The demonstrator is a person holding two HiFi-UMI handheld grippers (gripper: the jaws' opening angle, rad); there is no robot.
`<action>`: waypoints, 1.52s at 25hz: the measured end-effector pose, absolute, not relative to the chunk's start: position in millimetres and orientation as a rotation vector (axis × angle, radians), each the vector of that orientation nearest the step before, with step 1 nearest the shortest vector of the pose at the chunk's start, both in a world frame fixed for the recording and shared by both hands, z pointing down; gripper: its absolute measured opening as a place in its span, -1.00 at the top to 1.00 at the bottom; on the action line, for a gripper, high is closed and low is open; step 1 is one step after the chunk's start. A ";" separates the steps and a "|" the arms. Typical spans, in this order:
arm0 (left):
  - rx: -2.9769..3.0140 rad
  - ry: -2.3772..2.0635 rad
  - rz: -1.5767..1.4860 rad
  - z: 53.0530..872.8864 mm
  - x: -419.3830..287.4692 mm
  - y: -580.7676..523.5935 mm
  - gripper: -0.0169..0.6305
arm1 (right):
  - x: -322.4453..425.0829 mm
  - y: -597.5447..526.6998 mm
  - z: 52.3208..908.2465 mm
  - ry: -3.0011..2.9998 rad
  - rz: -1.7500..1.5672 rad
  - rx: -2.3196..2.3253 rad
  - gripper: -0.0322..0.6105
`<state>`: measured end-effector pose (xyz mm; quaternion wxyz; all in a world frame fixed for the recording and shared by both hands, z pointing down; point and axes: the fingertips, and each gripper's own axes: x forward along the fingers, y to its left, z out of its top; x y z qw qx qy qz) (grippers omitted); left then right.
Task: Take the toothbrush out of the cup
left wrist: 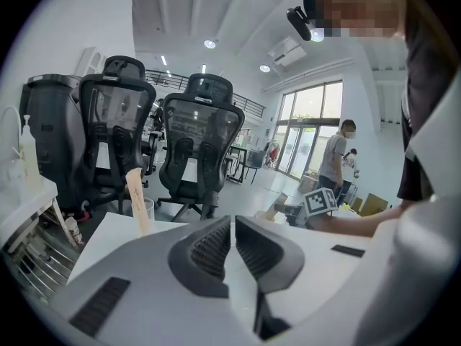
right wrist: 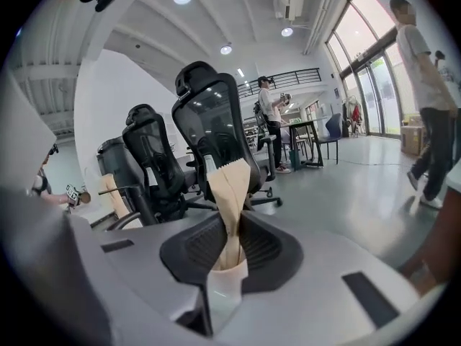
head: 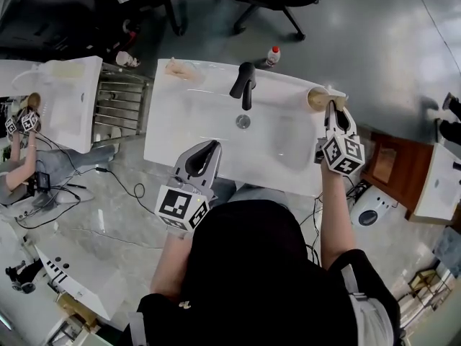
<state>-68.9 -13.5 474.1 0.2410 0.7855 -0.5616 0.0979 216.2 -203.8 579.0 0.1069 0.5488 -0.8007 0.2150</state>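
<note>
A toothbrush in a tan paper wrapper point(right wrist: 232, 186) stands upright in a cup point(head: 318, 98) at the back right corner of the white washbasin point(head: 194, 132). My right gripper point(head: 328, 107) reaches over that cup, and its jaws are shut on the wrapper's lower part point(right wrist: 232, 240). The cup's pale rim point(right wrist: 225, 283) shows just under the jaws. My left gripper point(head: 213, 145) hovers at the basin's front edge, shut with nothing between its pads point(left wrist: 233, 244). A second wrapped toothbrush point(left wrist: 136, 199) stands in a clear cup point(head: 178, 69) at the back left corner.
A black faucet point(head: 245, 85) rises at the back middle, with the drain point(head: 243, 121) in front of it. A red-capped bottle point(head: 272, 55) stands on the floor behind. A wooden box point(head: 392, 166) sits to the right; a neighbouring basin point(head: 68, 99) and office chairs point(left wrist: 198, 146) lie left and behind.
</note>
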 end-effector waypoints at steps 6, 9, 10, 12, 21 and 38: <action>2.157 -1.533 0.252 471.9 -76.0 -12.0 0.84 | 209.1 -205.5 573.4 -2.341 0.576 1.604 0.71; 2.168 -1.528 0.241 469.7 -79.5 -14.5 0.84 | 205.0 -206.6 564.2 -2.339 0.539 1.594 0.72; 2.174 -1.525 0.235 468.3 -80.3 -15.9 0.84 | 203.7 -206.6 560.5 -2.338 0.527 1.590 0.72; 2.189 -1.517 0.220 464.6 -81.5 -18.8 0.84 | 201.6 -205.3 552.6 -2.334 0.512 1.585 0.72; 2.263 -1.457 0.162 448.4 -85.5 -32.4 0.84 | 200.3 -193.1 498.7 -2.335 0.515 1.621 0.72; 2.410 -1.274 0.108 437.5 -77.0 -55.5 0.84 | 198.4 -121.9 420.1 -2.367 0.530 1.752 0.72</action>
